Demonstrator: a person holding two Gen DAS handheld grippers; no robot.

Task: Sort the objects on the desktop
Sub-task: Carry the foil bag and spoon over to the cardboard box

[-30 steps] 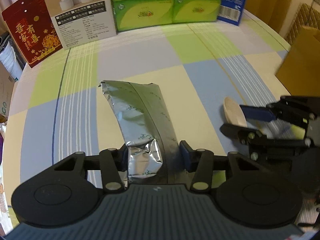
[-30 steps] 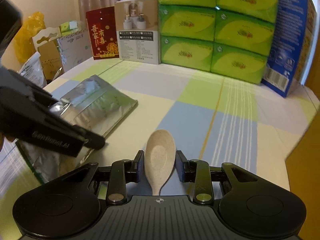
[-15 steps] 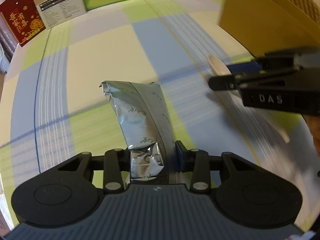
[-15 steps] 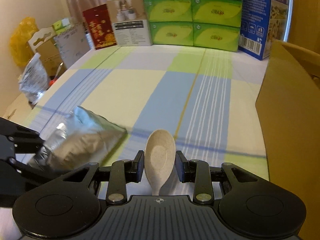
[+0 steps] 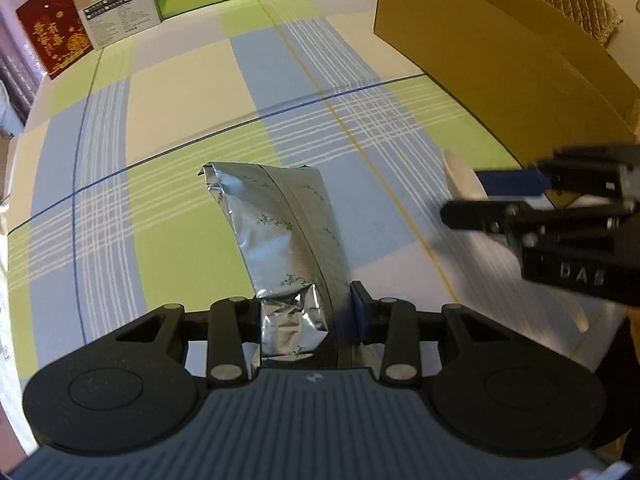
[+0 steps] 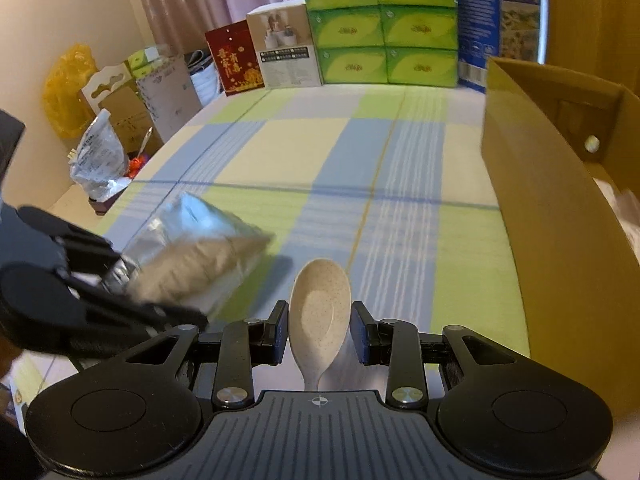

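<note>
1. The left gripper (image 5: 306,314) was clamped on the lower end of a crinkled silver foil pouch printed with small green sprigs (image 5: 280,236), which stood up from the jaws, clear of the tablecloth.
2. The right gripper (image 6: 320,338) held a speckled beige plastic spoon (image 6: 320,312) by the base of its bowl and its neck, with the bowl pointing forward and its hollow facing up.
3. Both items were off the surface and in hand, so I judged the pick-up stage done for these two; neither had yet been put anywhere.
4. The checked green, blue and cream tablecloth (image 6: 360,152) showed no other loose items in the open area ahead, so these two looked like the last of the sorting, though the near edge was hidden by the tools.
5. An open brown cardboard box (image 6: 540,200) stood to the right, just beside the spoon's path, and was the likely destination.
6. Inside the box, only a strip was visible: something pale and crumpled (image 6: 624,204) at the far right, too cut off to identify.
7. The stacked green tissue packs (image 6: 380,24) and other cartons at the far edge were closed, and their contents were not visible.
</note>
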